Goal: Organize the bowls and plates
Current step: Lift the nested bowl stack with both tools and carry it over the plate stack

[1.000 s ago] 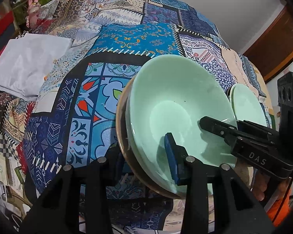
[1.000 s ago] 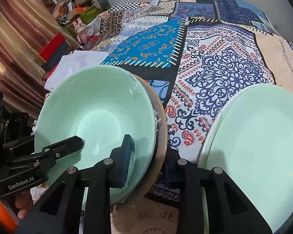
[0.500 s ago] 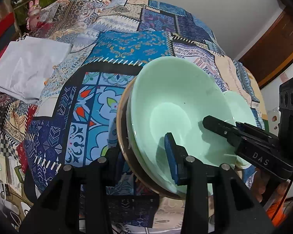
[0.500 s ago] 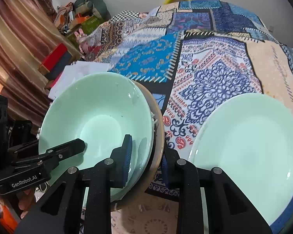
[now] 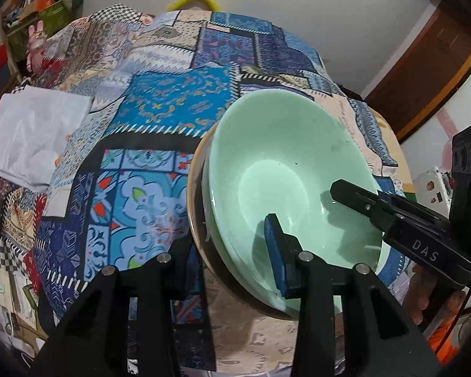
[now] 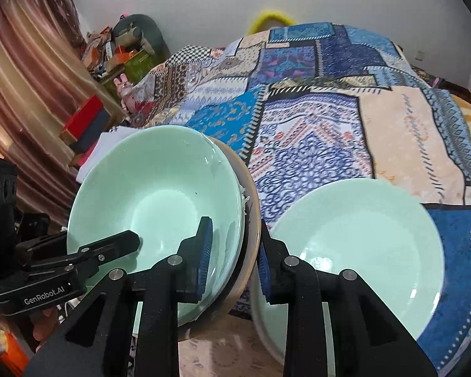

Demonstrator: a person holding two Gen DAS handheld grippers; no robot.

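A nested stack, mint-green bowls (image 5: 282,169) inside a tan bowl (image 5: 193,207), hangs tilted above the quilted bed. My left gripper (image 5: 232,251) is shut on the stack's left rim, one pad inside and one finger outside. My right gripper (image 6: 235,257) is shut on the opposite rim (image 6: 251,207) in the same way. Each view also shows the other gripper's inner finger (image 5: 354,198) (image 6: 116,245) reaching into the top bowl (image 6: 160,194). A mint-green plate (image 6: 361,242) lies flat on the bed just right of the stack.
The patchwork quilt (image 5: 179,106) covers the bed. A folded white cloth (image 5: 31,132) lies at its left side. Boxes and clutter (image 6: 88,122) stand beside a curtain (image 6: 22,94) at the left. A wooden door (image 5: 424,72) is at the far right.
Both grippers have risen with the bowl stack still gripped, so the bed looks farther below. The green plate has dropped out of the left wrist view.
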